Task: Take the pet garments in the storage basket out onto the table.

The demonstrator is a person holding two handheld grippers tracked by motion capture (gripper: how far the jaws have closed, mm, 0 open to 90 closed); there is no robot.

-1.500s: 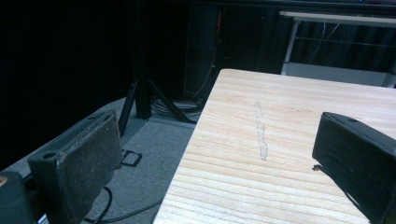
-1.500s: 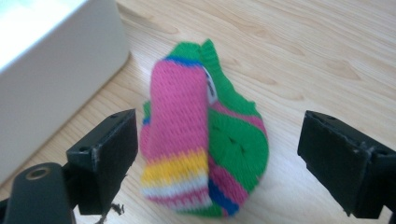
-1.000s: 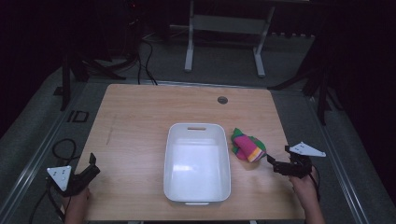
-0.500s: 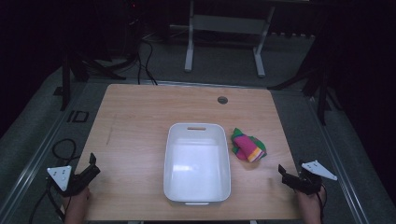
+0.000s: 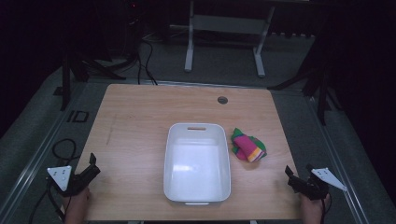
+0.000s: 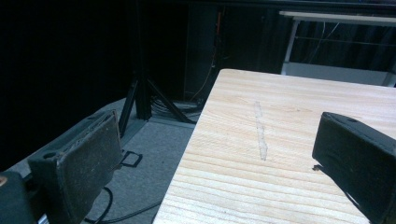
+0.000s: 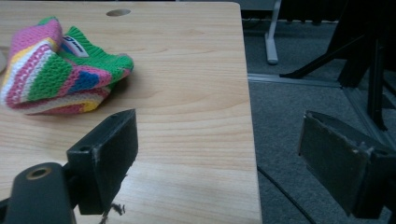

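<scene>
my right gripper [image 5: 299, 178] sat at the near right corner of the table [image 5: 140, 116], jaws spread wide and holding nothing, half hanging over the table's edge. the knitted cloth [image 5: 249, 148] lay folded on the wood just beside the right wall of the white tub [image 5: 197, 196], well apart from my jaws. my left gripper [image 5: 86, 171] rested at the near left corner, jaws also wide apart and empty. to do this well, i judged i should go for the cloth from the right, come in low, close on the thick folded edge [image 7: 56, 100] nearest me rather than the loose green flap, and lift it clear of the tub's rim before letting go inside
</scene>
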